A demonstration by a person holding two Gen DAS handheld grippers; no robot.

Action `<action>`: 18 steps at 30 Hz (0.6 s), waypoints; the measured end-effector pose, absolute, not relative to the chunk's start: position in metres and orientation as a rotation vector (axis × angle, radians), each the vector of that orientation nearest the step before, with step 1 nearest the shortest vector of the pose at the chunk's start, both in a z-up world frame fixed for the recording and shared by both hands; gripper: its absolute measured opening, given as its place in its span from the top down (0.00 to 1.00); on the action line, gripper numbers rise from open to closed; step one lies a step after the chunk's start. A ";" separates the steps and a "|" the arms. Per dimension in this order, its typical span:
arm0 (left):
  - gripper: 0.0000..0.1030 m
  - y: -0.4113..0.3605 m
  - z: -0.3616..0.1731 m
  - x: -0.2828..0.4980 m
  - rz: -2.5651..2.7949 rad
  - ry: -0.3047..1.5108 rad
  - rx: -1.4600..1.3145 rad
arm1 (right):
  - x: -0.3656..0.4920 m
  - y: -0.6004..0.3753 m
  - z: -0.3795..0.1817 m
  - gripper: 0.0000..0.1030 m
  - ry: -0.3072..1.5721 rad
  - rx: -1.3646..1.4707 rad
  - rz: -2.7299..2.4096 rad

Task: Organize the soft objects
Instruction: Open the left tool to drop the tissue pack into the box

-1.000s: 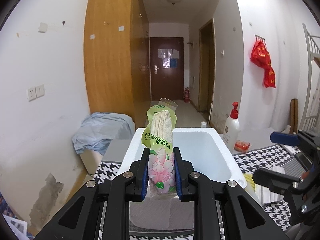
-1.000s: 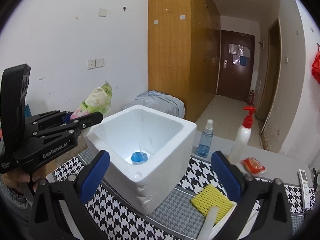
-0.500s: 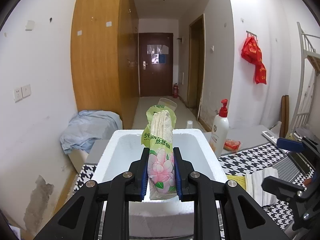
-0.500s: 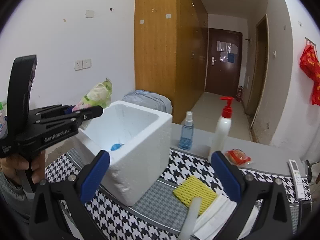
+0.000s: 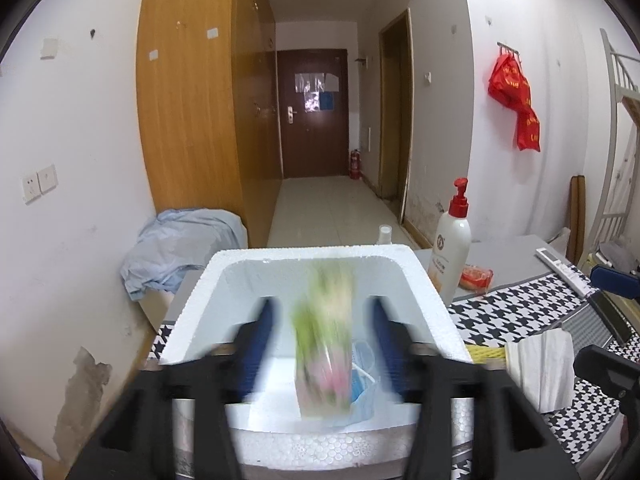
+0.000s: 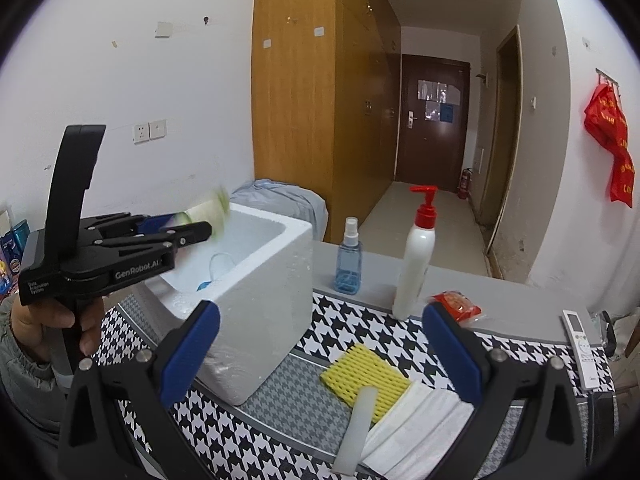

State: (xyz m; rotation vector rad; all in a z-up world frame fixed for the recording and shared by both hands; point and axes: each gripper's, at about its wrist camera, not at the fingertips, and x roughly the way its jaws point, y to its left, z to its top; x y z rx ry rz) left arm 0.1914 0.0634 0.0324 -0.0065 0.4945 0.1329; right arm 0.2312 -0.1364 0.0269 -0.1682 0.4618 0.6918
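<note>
A green and pink floral tissue pack is a blur between the spread fingers of my left gripper, whose jaws are opening. The pads stand clear of the pack on both sides. It is dropping into the white foam box, where a blue face mask lies on the floor. The right wrist view shows the left gripper over the box with the pack at its tip. My right gripper is open and empty above the yellow sponge and the folded white cloth.
On the houndstooth mat stand a blue spray bottle and a white pump bottle, with a red packet beside them. A remote lies at the right edge. A person's hand holds the left gripper.
The left jaws have sprung apart and let go of the tissue pack, which now falls blurred into the box. Both grippers have drifted sideways along the table.
</note>
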 end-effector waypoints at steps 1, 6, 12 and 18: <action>0.22 0.062 0.034 0.188 0.132 0.475 -0.004 | 0.232 -0.137 0.027 0.01 0.465 -0.164 0.690; 0.01 0.054 0.041 0.178 0.172 0.412 0.041 | 0.235 -0.139 0.025 0.01 0.469 -0.164 0.687; 0.01 0.051 0.043 0.172 0.154 0.399 0.031 | 0.235 -0.144 0.023 0.01 0.474 -0.155 0.682; 0.01 0.047 0.051 0.163 0.137 0.375 0.020 | 0.232 -0.148 0.026 0.01 0.465 -0.151 0.679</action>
